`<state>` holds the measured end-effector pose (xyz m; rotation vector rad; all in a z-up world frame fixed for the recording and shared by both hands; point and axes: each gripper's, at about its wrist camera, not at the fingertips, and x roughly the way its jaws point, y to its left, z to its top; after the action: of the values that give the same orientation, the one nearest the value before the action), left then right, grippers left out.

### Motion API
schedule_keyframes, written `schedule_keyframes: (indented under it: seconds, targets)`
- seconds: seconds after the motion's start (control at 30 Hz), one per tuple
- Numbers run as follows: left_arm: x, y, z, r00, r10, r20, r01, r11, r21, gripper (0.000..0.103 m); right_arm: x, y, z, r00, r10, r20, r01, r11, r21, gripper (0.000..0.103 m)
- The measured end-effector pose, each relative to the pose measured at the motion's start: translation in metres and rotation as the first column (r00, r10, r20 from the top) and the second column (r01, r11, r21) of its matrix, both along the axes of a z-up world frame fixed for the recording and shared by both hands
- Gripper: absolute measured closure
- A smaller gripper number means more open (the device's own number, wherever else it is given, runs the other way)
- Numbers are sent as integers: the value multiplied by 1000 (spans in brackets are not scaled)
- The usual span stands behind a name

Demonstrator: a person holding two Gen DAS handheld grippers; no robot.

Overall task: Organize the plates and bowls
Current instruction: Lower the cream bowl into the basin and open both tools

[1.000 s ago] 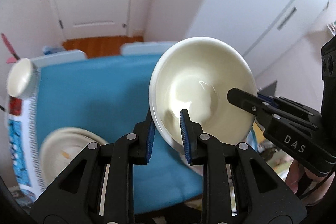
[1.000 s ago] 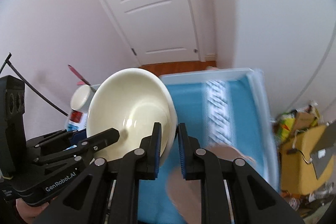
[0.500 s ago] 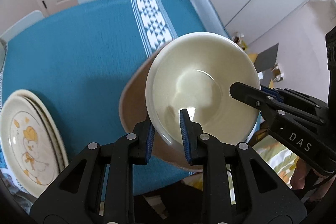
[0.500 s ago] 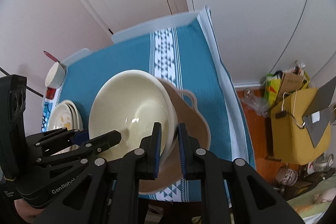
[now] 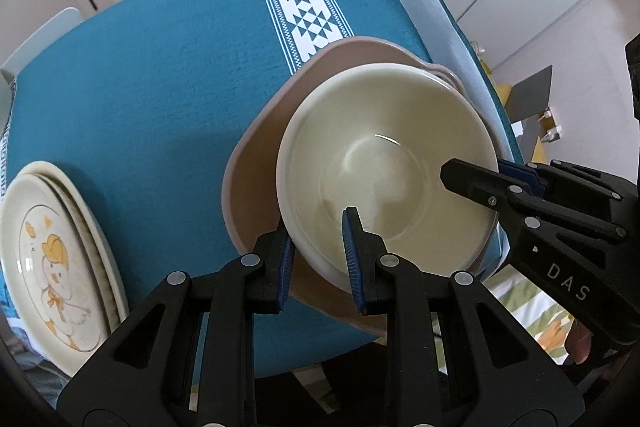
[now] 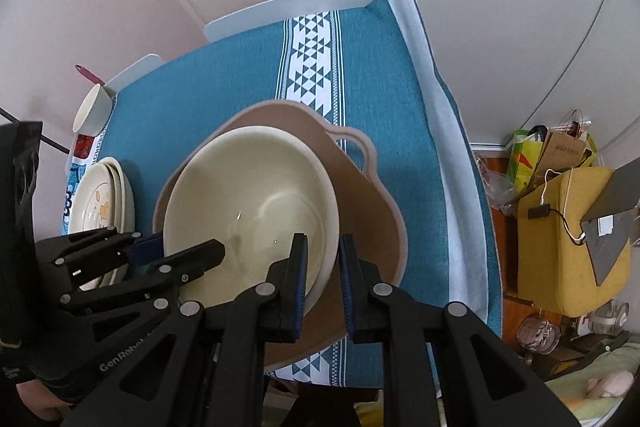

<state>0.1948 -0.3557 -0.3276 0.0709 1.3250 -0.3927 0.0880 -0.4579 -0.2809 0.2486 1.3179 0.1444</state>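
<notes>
The cream bowl (image 5: 384, 167) hangs by its rim, one pad inside and one outside: left gripper (image 5: 318, 259) clenched on its near-left edge, right gripper (image 6: 323, 277) on the opposite edge, inside the pinkish-brown handled bowl (image 6: 372, 195) below, on the teal tablecloth (image 5: 160, 87).

Cream bowl (image 5: 384, 163) glossy glazed ceramic; tan bowl (image 5: 256, 163) matt; teal tablecloth (image 5: 160, 75) coarse woven cloth.
</notes>
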Motion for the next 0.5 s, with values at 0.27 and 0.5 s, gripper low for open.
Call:
schedule_keyframes:
  seconds: [0.27,0.5]
  targets:
    - [-2,-4,-1,1000,-23,17,23,999,23,82,-1,0,-7,1000,4,-23,-4,1000,-13,88]
    - [-2,-2,2,999,-32,21,32,999,19,82,-1,0,-6,1000,-4,-22,3,1000,-18,89]
